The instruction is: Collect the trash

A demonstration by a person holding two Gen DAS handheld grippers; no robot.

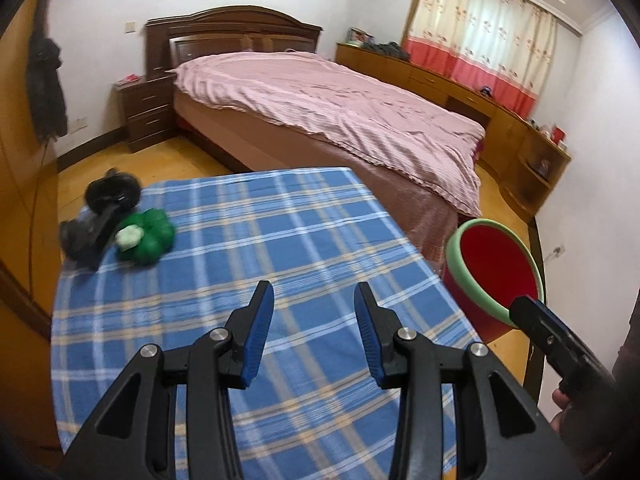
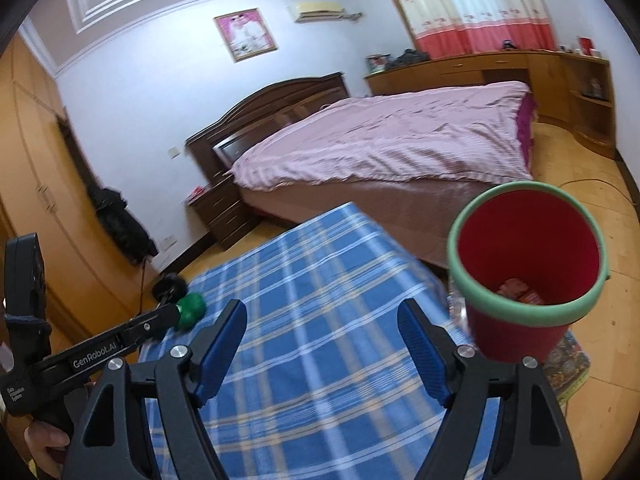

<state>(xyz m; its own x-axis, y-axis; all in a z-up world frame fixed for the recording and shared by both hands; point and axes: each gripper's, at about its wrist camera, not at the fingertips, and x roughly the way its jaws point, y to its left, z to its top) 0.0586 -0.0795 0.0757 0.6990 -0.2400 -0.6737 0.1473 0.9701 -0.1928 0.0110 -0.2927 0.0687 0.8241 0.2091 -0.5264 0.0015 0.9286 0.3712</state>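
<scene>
A red bucket with a green rim (image 2: 528,268) stands off the table's right edge, with some pinkish scraps at its bottom; it also shows in the left wrist view (image 1: 494,276). A green object with a pale lump on it (image 1: 146,236) lies at the far left of the blue plaid tablecloth (image 1: 288,248); it also shows in the right wrist view (image 2: 191,310). My left gripper (image 1: 314,298) is open and empty above the cloth's near middle. My right gripper (image 2: 322,314) is open and empty over the cloth, left of the bucket.
A black dumbbell-like object (image 1: 100,216) lies at the table's far left corner beside the green thing. A bed with a pink cover (image 1: 332,120) stands behind the table. A dark nightstand (image 1: 146,112), wooden cabinets (image 1: 480,96) and wood floor surround it. A patterned mat (image 2: 568,364) lies under the bucket.
</scene>
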